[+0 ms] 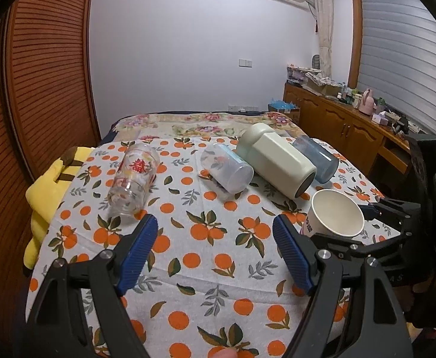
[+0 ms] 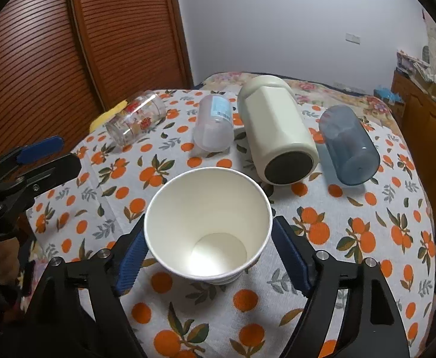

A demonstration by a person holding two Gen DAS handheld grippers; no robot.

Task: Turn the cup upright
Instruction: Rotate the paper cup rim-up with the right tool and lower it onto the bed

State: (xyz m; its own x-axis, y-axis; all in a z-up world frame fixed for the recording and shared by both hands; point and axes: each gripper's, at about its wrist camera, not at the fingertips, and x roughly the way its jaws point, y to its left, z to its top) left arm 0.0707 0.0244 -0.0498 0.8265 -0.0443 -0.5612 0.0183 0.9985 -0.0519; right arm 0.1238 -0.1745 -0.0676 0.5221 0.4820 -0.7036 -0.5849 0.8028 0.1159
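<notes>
Paper cup (image 2: 208,226) upright, pinched in our right gripper (image 2: 208,249); left gripper (image 1: 215,252) spread, empty. Four containers lie sideways on desk (image 2: 367,238).

An orange-print tablecloth (image 2: 352,223) covers the table, bearing a paper cup (image 2: 209,226) and four toppled cups.

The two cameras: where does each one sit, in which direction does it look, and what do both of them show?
Left wrist: on the left gripper, looking forward over the orange-print tablecloth at lying cups; its open blue fingers show, with the right gripper at right.
Right wrist: on the right gripper, looking down into the paper cup between its fingers; the left gripper shows at left.
Shared: paper cup, glass cup, cream bottle, blue cup.
</notes>
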